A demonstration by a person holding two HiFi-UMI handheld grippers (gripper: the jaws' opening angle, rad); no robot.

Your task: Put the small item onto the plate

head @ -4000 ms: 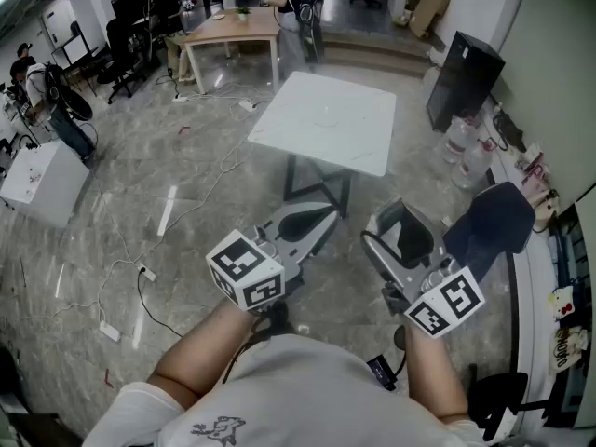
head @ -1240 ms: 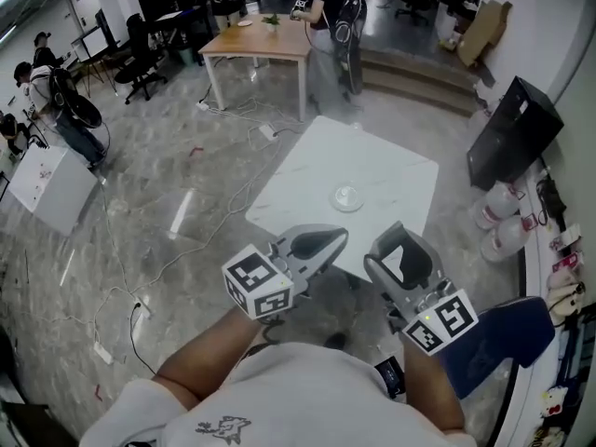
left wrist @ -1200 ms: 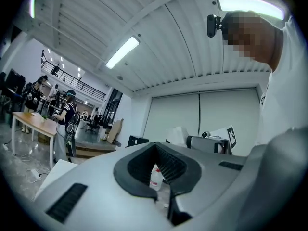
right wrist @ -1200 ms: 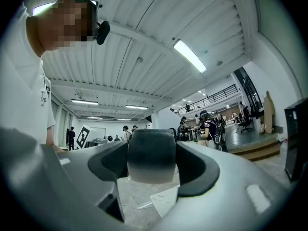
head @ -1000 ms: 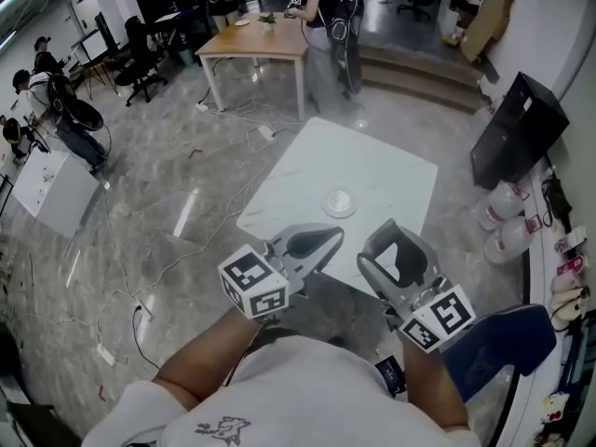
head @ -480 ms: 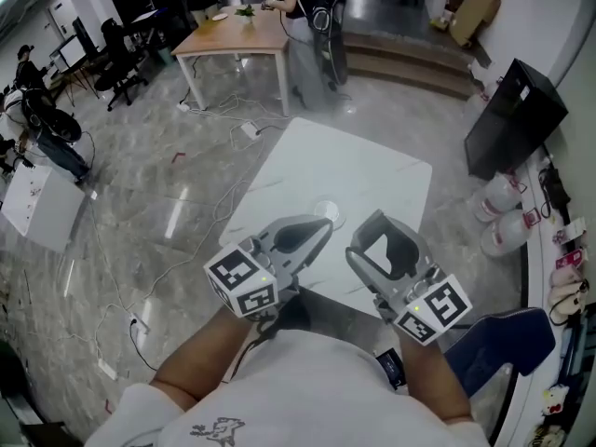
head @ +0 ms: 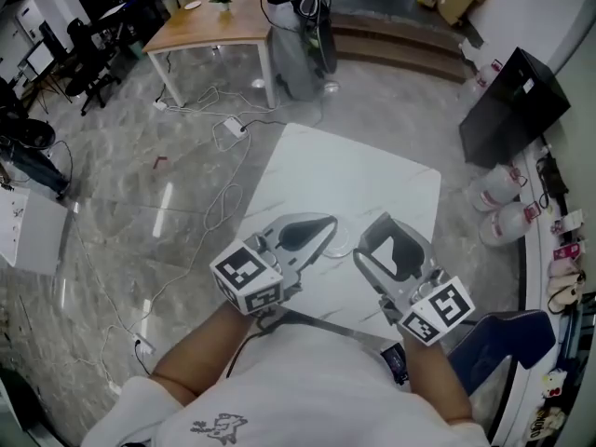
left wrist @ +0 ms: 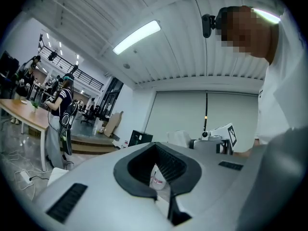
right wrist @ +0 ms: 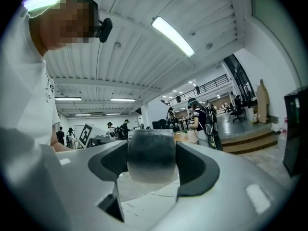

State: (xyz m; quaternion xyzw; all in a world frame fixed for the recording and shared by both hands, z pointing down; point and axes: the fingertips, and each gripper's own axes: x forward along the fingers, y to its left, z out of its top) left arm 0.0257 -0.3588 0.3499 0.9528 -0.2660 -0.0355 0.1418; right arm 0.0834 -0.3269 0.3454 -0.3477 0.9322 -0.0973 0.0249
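Closest in, the left hand-held gripper has its jaws drawn together with nothing in them; the right hand-held gripper is clamped on the small item, a dark, rounded lump; just beyond, between the two, the plate peeks out near the near edge of the white tabletop; farther off stands a wooden table.
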